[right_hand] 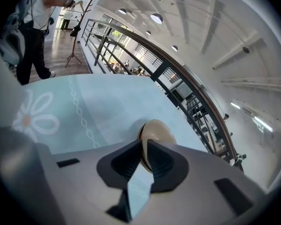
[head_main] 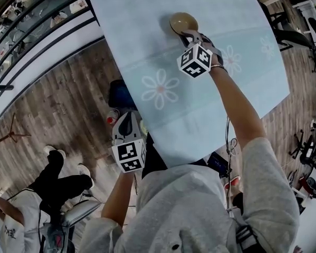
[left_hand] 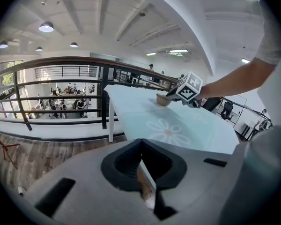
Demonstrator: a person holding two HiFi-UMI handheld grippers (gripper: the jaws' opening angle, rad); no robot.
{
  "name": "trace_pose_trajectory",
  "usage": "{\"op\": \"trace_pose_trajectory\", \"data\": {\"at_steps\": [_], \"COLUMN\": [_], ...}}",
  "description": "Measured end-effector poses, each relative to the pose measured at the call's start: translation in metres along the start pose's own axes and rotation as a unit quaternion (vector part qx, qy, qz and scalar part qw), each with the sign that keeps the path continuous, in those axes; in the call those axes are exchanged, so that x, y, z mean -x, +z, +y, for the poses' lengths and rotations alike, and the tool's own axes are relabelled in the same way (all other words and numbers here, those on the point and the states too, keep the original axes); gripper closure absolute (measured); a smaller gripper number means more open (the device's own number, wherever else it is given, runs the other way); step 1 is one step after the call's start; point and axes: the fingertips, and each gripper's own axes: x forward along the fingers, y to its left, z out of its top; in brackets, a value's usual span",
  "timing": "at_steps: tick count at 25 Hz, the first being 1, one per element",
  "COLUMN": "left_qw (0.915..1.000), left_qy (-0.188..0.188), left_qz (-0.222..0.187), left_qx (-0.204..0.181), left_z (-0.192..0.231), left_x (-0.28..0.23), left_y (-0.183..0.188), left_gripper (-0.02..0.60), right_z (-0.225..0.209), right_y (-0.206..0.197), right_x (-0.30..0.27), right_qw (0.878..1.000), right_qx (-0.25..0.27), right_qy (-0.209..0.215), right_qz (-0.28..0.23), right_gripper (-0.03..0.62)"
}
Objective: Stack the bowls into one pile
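1. Plainly, the right gripper (right_hand: pixel 144 146) had its jaws pinched together on the near rim of the tan bowl (right_hand: pixel 158 131), and the pads covered the part of the rim they gripped.
2. In the head view the bowl (head_main: pixel 181 21) sat near the far end of the table (head_main: pixel 147 36), on the pale blue daisy-print cloth (head_main: pixel 160 88). The right gripper (head_main: pixel 188 36) overlapped its near edge.
3. Whether this was one bowl or several nested could not be told. The right gripper view showed only a darker edge along its left side.
4. The left gripper (left_hand: pixel 141 146) had its jaws pressed together with nothing between them. It hung off the table's near edge, well apart from the bowl (left_hand: pixel 163 100).
5. From the head view the left gripper (head_main: pixel 127 117) showed only its top and its marker cube (head_main: pixel 129 157), with the jaw tips hard to make out.
6. A person (head_main: pixel 58 183) at the lower left was cut off by the frame.
7. A railing (left_hand: pixel 61 62) stood beyond the table, and the figures behind it were too small to read.
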Motion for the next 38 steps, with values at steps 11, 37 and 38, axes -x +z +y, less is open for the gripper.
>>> {"op": "trace_pose_trajectory", "data": {"at_steps": [11,37,38], "left_qw": [0.9999,0.9918,0.9907], "left_qy": [-0.005,0.01,0.018], "left_qz": [-0.009,-0.097,-0.101], "left_qx": [-0.005,-0.082,-0.09], "left_z": [0.007,-0.156,-0.162], "left_x": [0.004,0.107,0.116], "left_y": [0.009,0.03,0.03], "left_gripper": [0.565,0.565,0.565], "right_z": [0.001,-0.004,0.006], "right_y": [0.013,-0.114,-0.119], "right_x": [0.007,0.387,0.407], "right_qw": [0.995,0.941,0.94], "right_qx": [-0.092,-0.241,-0.242], "right_qy": [0.035,-0.067,-0.058], "right_qz": [-0.016,-0.23,-0.235], "right_gripper": [0.459,0.554,0.554]}}
